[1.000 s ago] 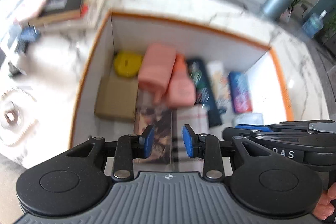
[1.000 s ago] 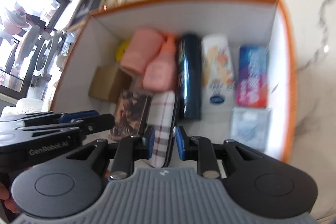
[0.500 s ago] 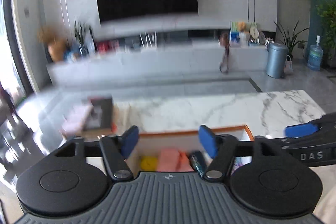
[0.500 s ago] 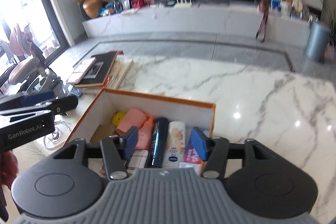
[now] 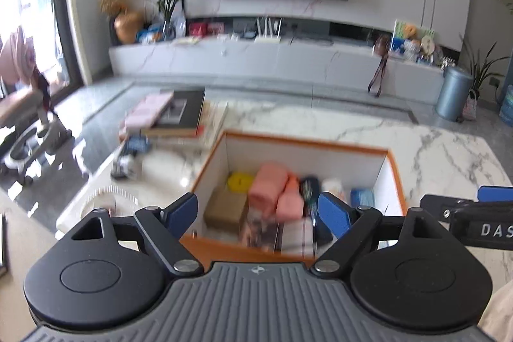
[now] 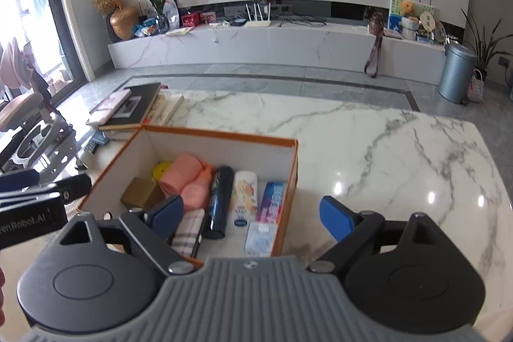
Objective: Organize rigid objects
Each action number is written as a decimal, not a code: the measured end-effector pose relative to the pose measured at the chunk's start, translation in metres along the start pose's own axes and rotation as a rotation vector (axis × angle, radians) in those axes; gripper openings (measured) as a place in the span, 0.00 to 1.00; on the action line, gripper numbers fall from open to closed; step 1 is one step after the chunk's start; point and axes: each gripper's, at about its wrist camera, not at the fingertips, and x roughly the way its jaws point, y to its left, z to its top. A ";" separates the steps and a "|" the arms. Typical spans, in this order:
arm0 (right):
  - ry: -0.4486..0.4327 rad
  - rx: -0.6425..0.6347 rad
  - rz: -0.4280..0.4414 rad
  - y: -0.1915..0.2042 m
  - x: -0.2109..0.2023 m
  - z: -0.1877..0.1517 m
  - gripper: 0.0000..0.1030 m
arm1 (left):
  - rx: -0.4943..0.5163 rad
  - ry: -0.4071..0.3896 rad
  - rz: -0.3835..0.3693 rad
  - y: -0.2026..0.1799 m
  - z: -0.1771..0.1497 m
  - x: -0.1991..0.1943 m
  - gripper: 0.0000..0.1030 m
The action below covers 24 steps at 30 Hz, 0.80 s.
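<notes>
An orange-rimmed white box [image 6: 221, 137] [image 5: 307, 143] stands on the marble table. It holds a pink cup [image 6: 181, 172], a pink bottle [image 6: 197, 191], a yellow disc [image 6: 161, 169], a brown carton [image 6: 141, 193], a black can [image 6: 219, 197], a white tube [image 6: 245, 193], a blue-pink packet [image 6: 272, 201], a checked case [image 6: 189, 231] and a tissue pack [image 6: 261, 237]. My left gripper [image 5: 258, 212] is open and empty above the box's near edge. My right gripper [image 6: 251, 215] is open and empty above the box's near right part.
A stack of books [image 6: 128, 108] [image 5: 173, 114] lies at the table's far left beside the box. Small clutter [image 5: 128, 156] sits left of the box. The marble table [image 6: 384, 156] stretches right. A TV unit and a bin [image 6: 457, 72] stand beyond.
Both grippers have pulled up and back from inside the box and tilted toward the room. Both jaws have opened from nearly shut to wide.
</notes>
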 end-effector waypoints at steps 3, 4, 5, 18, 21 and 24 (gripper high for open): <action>0.024 0.017 -0.011 -0.002 0.006 -0.009 0.89 | -0.011 0.062 0.011 0.004 -0.010 0.008 0.97; 0.029 0.023 -0.014 -0.003 0.008 -0.012 0.89 | -0.011 0.074 0.012 0.005 -0.013 0.009 0.97; 0.034 0.027 -0.018 -0.003 0.010 -0.014 0.89 | -0.009 0.087 0.011 0.005 -0.015 0.011 0.97; 0.074 0.007 -0.051 0.004 0.032 -0.021 0.90 | -0.002 0.180 0.017 0.004 -0.022 0.036 0.97; 0.084 0.003 -0.062 0.004 0.037 -0.024 0.90 | 0.007 0.190 0.011 0.003 -0.024 0.038 0.97; 0.094 0.011 -0.066 0.002 0.040 -0.024 0.90 | 0.009 0.196 0.009 0.002 -0.025 0.039 0.97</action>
